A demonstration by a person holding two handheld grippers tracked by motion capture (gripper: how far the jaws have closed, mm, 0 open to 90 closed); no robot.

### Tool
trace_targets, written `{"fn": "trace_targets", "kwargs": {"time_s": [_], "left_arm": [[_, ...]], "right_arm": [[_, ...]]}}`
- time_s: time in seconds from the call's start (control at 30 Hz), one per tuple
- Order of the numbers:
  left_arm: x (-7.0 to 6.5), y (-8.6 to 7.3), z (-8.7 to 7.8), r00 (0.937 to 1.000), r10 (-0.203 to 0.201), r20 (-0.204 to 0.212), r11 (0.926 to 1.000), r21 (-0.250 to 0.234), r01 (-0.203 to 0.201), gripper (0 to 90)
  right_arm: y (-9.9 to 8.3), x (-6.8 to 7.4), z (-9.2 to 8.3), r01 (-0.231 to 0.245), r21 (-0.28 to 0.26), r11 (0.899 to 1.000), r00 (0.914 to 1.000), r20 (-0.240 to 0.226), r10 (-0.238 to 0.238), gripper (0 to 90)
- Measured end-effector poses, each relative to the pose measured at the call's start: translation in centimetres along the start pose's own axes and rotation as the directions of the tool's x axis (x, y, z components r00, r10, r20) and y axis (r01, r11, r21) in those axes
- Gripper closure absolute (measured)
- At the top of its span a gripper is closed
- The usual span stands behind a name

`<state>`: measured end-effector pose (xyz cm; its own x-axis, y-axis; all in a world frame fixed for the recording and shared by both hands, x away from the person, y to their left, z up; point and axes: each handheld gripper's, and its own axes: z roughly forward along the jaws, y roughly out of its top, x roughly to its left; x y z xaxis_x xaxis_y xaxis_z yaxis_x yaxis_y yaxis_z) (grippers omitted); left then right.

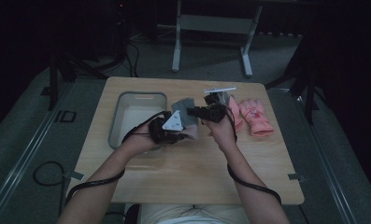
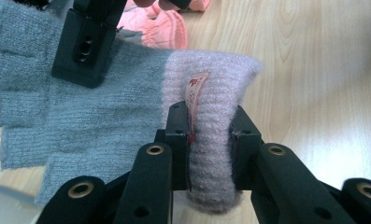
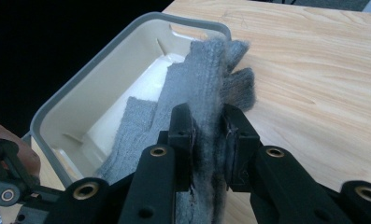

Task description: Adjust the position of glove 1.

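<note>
Hanging between both tongs above the tabletop (image 1: 183, 163): grey knit glove (image 2: 80, 116) with fuzzy pale-pink cuff (image 2: 216, 93), small label at cuff. Left tongs (image 2: 211, 135) pinching the cuff; right tongs (image 3: 209, 135) pinching the grey finger end. Left of and just behind glove, open grey bin (image 1: 122, 116). Right, pink gloves (image 1: 255, 116) lying on tabletop, clear of the grip.

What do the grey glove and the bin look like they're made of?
Grey glove: soft knitted yarn, probably wool or acrylic, matte; fine ribbed rows show, and its pink cuff looks fuzzier. Bin: likely moulded plastic, smooth with a slight sheen, grey rolled rim, pale inside.
</note>
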<state>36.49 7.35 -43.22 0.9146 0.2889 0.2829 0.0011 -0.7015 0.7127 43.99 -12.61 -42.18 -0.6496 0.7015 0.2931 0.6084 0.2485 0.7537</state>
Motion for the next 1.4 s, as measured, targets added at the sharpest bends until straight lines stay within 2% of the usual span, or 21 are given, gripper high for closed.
{"fn": "trace_targets", "kwargs": {"time_s": [0.3,0.53,0.77,0.97,1.2,1.4], "left_arm": [[0.9,-1.2,-1.3,0.9998,-0.011,-0.018,0.9986,0.052,0.011,74.1],[1.6,-2.5,-2.6,0.9990,-0.017,-0.041,0.9973,0.071,0.020,74.1],[2.4,-4.2,-3.9,0.9987,-0.023,-0.045,0.9943,0.103,0.028,74.1],[2.9,-6.0,-5.1,0.9972,-0.032,-0.068,0.9900,0.135,0.041,74.1],[3.3,-8.3,-6.2,0.9953,-0.050,-0.083,0.9818,0.179,0.064,74.1],[3.8,-9.5,-5.9,0.9959,-0.060,-0.068,0.9741,0.214,0.073,74.1]], "right_arm": [[1.1,1.5,2.1,0.033,0.017,0.999,0.9994,-0.011,-0.032,75.8],[2.3,2.8,3.8,0.049,0.022,0.999,0.9983,-0.034,-0.048,75.9],[3.2,4.4,5.8,0.080,0.034,0.996,0.9956,-0.053,-0.078,76.0],[3.7,6.0,8.0,0.094,0.040,0.995,0.9931,-0.074,-0.091,76.0],[4.1,8.0,10.6,0.106,0.046,0.993,0.9888,-0.110,-0.100,76.0],[3.9,8.3,12.3,0.097,0.057,0.994,0.9896,-0.112,-0.090,76.0]]}}
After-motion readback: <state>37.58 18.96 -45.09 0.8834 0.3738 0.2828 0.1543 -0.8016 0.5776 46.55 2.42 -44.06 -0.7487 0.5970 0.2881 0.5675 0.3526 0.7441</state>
